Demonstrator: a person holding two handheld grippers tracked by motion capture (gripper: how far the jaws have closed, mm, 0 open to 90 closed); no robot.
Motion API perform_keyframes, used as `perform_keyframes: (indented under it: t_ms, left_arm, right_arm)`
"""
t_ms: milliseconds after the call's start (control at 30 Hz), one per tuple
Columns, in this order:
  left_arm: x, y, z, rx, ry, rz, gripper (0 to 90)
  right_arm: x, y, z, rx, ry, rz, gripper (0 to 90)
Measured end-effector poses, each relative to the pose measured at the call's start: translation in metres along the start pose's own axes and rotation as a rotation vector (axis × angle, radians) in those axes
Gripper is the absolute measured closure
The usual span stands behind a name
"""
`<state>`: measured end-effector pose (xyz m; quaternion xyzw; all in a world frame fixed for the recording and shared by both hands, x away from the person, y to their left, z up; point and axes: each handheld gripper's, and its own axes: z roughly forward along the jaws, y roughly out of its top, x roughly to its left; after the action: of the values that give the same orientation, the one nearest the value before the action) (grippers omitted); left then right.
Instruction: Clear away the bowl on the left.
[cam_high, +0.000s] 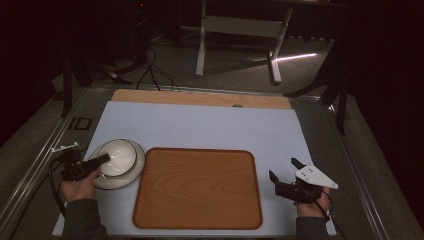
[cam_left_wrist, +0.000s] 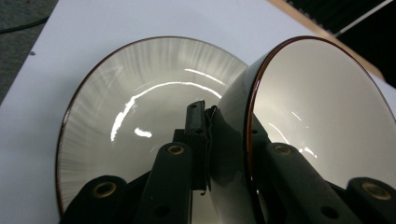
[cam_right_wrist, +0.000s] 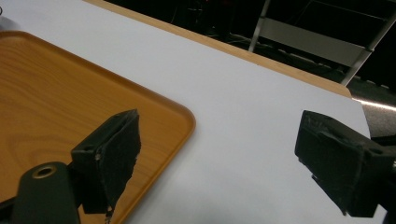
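The left tongs (cam_left_wrist: 226, 135) are clamped on the near wall of the bowl (cam_left_wrist: 317, 116), one jaw inside and one outside. The bowl sits on the plate (cam_left_wrist: 140, 107) at the bench's (cam_high: 200, 125) left edge, tilted in the grip. The tray (cam_high: 197, 187) lies just to their right, so the left hand is nearer. The right tongs (cam_high: 286, 173) stand wide and empty beyond the tray's right edge. One bowl, one plate, one tray.

Black gripper (cam_high: 285, 173) jaws, brass screws, grey sleeves (cam_high: 82, 220).
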<state>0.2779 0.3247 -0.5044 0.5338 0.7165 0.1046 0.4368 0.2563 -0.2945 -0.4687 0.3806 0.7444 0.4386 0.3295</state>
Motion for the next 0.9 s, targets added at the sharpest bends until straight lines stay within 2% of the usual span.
perform_keyframes:
  t_ms: [167,467,500,600,800,900]
  left_arm:
    - [-0.002,0.000,-0.002,-0.012,-0.035,-0.005,79.8]
    - [-0.006,0.000,-0.004,-0.029,-0.066,-0.006,79.5]
    - [-0.008,0.000,-0.005,-0.032,-0.082,-0.005,79.5]
    - [-0.011,0.000,-0.006,-0.037,-0.083,0.009,79.4]
    - [-0.015,0.000,-0.006,-0.040,-0.114,0.020,79.3]
    - [-0.018,0.000,-0.006,-0.042,-0.111,0.035,79.3]
  right_arm:
    - [0.000,0.000,0.000,-0.002,-0.001,0.001,13.8]
    - [0.000,0.000,0.000,-0.002,-0.001,0.001,13.8]
    - [0.000,0.000,0.000,-0.002,-0.001,0.001,13.8]
    - [0.000,0.000,0.000,-0.002,0.000,0.000,13.8]
    - [0.000,0.000,0.000,-0.002,-0.001,0.001,13.8]
    - [0.000,0.000,-0.001,-0.003,-0.002,0.002,13.8]
